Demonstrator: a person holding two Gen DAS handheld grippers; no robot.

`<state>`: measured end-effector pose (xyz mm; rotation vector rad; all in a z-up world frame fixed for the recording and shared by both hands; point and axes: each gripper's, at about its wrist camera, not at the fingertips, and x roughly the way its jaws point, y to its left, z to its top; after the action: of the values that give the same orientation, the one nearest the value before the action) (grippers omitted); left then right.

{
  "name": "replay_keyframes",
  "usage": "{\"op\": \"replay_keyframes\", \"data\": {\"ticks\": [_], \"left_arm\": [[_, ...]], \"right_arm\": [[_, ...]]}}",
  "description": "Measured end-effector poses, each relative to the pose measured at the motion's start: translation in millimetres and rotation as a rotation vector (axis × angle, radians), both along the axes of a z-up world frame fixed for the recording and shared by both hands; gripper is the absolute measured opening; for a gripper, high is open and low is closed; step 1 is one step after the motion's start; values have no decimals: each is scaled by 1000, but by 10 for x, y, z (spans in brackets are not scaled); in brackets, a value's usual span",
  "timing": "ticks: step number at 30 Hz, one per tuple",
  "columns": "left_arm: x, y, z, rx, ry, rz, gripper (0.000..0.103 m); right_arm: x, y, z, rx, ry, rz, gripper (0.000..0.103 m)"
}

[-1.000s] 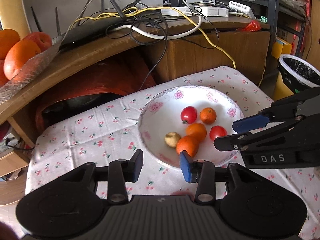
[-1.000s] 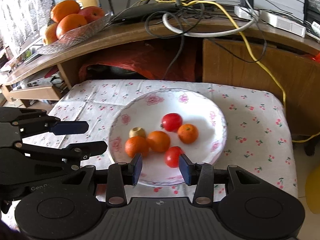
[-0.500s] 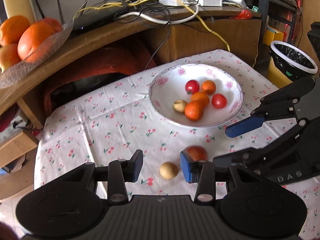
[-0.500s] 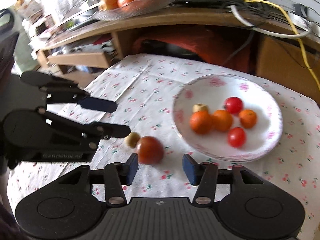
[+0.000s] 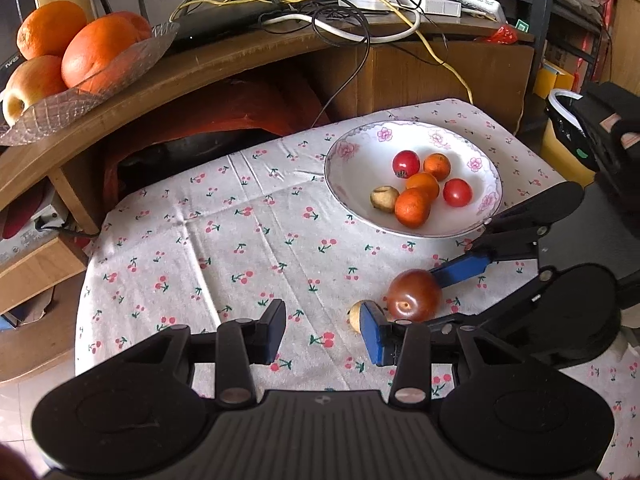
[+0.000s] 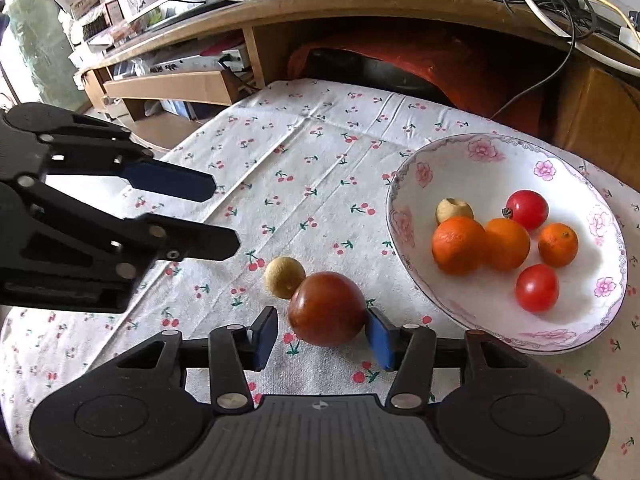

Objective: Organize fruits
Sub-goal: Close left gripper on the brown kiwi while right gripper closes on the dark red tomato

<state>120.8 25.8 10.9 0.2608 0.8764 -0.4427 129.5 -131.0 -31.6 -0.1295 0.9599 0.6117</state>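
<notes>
the right gripper (image 6: pixel 322 336), jaws spread and unclenched, is straddling the dark red tomato (image 6: pixel 327 309) lying on the cloth just left of the floral bowl (image 6: pixel 416 172), and is needing to squeeze before lifting, while the left gripper (image 5: pixel 322 330) is hovering released beside a small longan (image 6: pixel 285 277).

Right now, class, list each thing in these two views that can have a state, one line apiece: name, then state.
Left gripper: open, empty, above the cloth.
Right gripper: open, fingers either side of the large tomato.
Large tomato: on the cloth, outside the bowl, not yet gripped.
Small tan fruit: on the cloth, touching the large tomato.
Flowered bowl: upright, holding six fruits.
</notes>
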Motion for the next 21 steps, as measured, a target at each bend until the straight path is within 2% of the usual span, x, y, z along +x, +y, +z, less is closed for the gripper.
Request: {"op": "replay_keyframes", "data": {"ticks": [6,13,21], "left_arm": [[-6,-4,-59,-5,30,-22,49],[-8,-192,-198,16,61,-75,49],[118,-338,-356,40,72,-63,49]], "right_arm": [[12,-42,16,-4,17,-23,36],[-65,-188,45,-30,40,-42,36],[-96,-372,63,-39,57,-76,36]]}}
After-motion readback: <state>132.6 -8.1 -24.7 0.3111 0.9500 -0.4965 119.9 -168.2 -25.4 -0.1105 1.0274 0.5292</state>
